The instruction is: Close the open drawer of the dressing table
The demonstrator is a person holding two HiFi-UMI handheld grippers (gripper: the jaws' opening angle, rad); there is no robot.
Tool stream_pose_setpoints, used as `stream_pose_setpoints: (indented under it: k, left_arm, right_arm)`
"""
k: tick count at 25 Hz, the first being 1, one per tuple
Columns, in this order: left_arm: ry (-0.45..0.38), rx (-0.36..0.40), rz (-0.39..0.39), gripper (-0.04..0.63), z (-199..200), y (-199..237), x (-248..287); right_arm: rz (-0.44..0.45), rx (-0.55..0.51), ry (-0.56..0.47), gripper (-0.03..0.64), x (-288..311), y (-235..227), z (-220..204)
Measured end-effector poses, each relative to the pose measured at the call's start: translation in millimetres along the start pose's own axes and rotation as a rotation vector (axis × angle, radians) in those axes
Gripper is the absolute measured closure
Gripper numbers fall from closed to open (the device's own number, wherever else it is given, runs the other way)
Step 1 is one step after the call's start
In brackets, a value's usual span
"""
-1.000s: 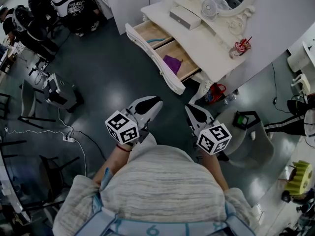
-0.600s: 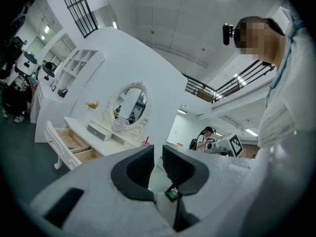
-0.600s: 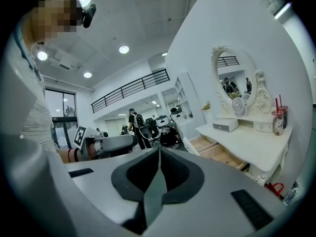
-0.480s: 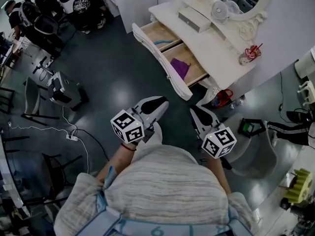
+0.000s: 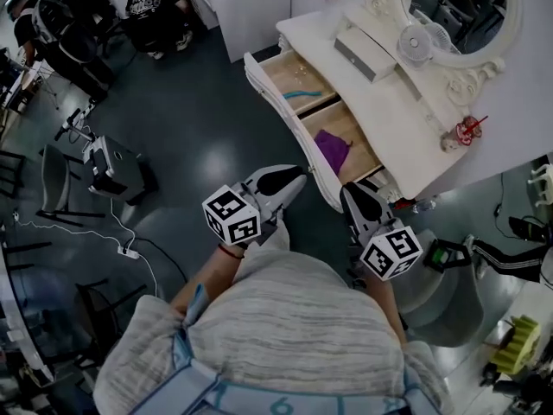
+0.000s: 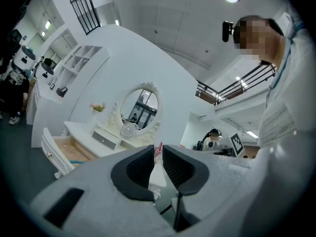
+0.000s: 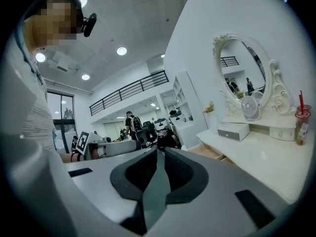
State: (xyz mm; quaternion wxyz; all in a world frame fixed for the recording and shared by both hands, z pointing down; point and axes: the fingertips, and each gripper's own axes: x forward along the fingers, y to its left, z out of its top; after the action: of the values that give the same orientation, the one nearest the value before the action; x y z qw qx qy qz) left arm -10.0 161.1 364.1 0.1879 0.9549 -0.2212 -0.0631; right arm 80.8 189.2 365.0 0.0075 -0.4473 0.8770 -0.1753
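The white dressing table [image 5: 393, 124] stands at the upper right of the head view. Its wide drawer [image 5: 285, 119] is pulled out, its curved white front facing me. Inside lie a teal item [image 5: 298, 93] and a purple cloth [image 5: 333, 150]. My left gripper [image 5: 298, 176] points at the drawer front just short of it, its jaws a narrow slit apart with nothing between them [image 6: 155, 154]. My right gripper [image 5: 348, 190] is close to the front's near end, also barely apart and empty [image 7: 159, 157]. The drawer [image 6: 54, 154] shows at the left of the left gripper view.
On the tabletop sit a small drawer box [image 5: 367, 52], a fan [image 5: 417, 41] and a red cup [image 5: 467, 132] below an oval mirror [image 5: 458, 7]. A grey chair [image 5: 449, 275] stands to my right. A machine [image 5: 108, 162] and cables lie on the dark floor at left.
The person has stepped toward the dressing table, and both grippers have come much closer to the drawer front. The jaws look the same as before.
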Motion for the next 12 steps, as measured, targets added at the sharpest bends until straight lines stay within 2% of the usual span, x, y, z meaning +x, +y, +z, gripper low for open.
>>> stream_pose_setpoints:
  k: [6,12]
  left_arm:
    - [0.023,-0.002,-0.014,0.531,37.4,77.8,19.1]
    - [0.054,-0.002,-0.036,0.531,57.0,135.1,29.8]
  right_arm:
    - [-0.023,0.008,0.011,0.604,76.2,-25.9,21.6]
    - [-0.054,0.008,0.002,0.604,133.3,-46.2,39.4]
